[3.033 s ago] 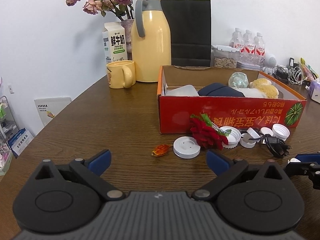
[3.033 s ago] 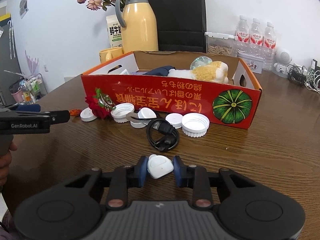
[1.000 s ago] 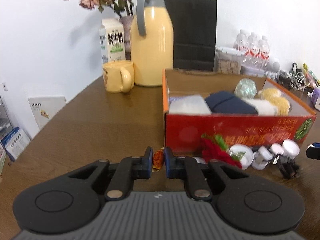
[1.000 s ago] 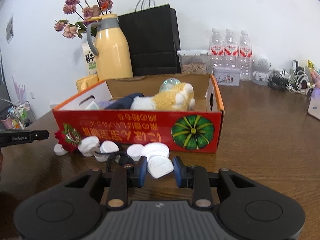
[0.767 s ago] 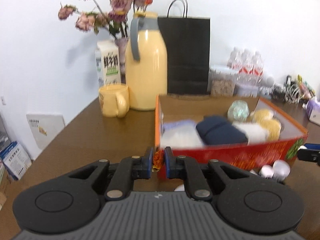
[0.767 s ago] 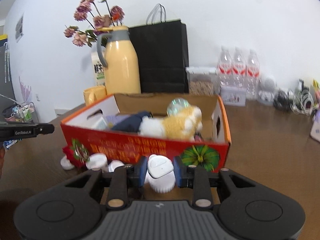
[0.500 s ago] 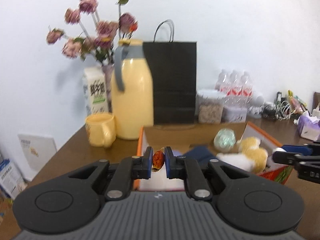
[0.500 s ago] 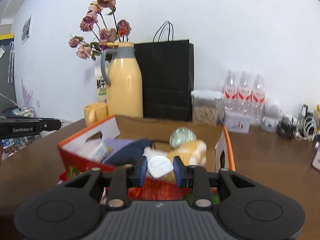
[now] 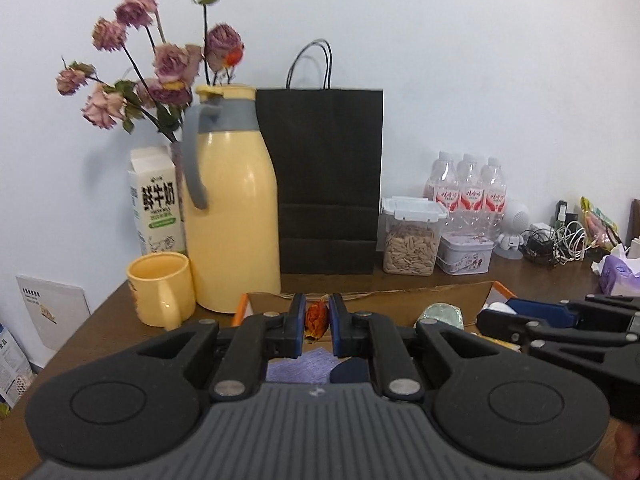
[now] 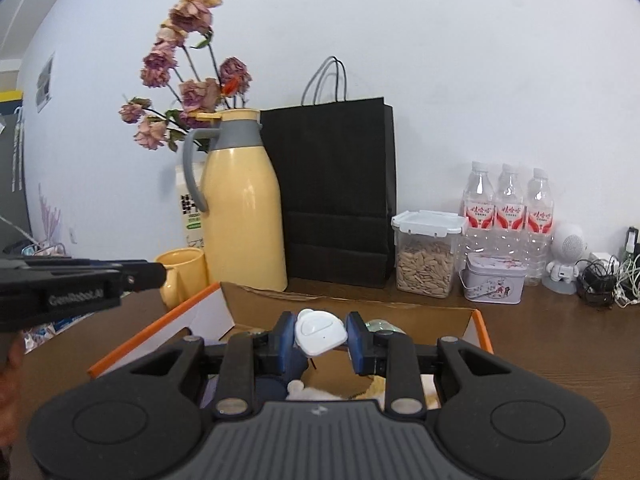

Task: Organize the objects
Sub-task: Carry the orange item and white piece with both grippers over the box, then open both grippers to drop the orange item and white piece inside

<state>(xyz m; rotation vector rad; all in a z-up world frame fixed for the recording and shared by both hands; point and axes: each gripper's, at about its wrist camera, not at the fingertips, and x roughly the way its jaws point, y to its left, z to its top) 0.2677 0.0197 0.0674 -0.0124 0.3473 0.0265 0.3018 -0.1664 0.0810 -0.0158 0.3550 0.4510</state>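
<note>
- The left tongs (image 9: 317, 322) are clamped on a small dried orange-red petal (image 9: 316, 319), held in the air above the open cardboard box (image 9: 498, 289).
- The right tongs (image 10: 321, 336) are clamped on a small white plastic device (image 10: 320, 332), also held above the box, over its near-right part.
- Seen from the right wrist, the side of the left tool carries the raised word "GenRobot.AI" (image 10: 74, 299).
- The box has an orange rim and brown inner walls; inside lie a purple cloth (image 9: 298, 367), a dark blue item, a pale green round thing (image 9: 442, 315) and yellow-and-white plush (image 10: 316, 392); most of it is hidden by the tools.
- A white milk carton (image 9: 157, 204) stands at the back left with three large dark Chinese characters and a green label strip below; the smaller print is too fine to read.
- Three clear water bottles (image 10: 508, 200) have red-and-white labels with Chinese writing that cannot be made out.
- A yellow thermos jug (image 9: 230, 204) with a grey handle stands just beside a yellow mug (image 9: 160, 288); behind them are dried pink roses (image 9: 160, 60).
- A black paper bag (image 9: 326, 180) stands against the wall, next to a clear container of seeds (image 10: 426, 256) with a white clip lid and a small printed tin (image 10: 494, 284).
- The tabletop (image 10: 560, 340) is dark brown wood grain; a white speaker figure and tangled cables sit at its far right.
- The wall (image 9: 460, 40) is plain white.
</note>
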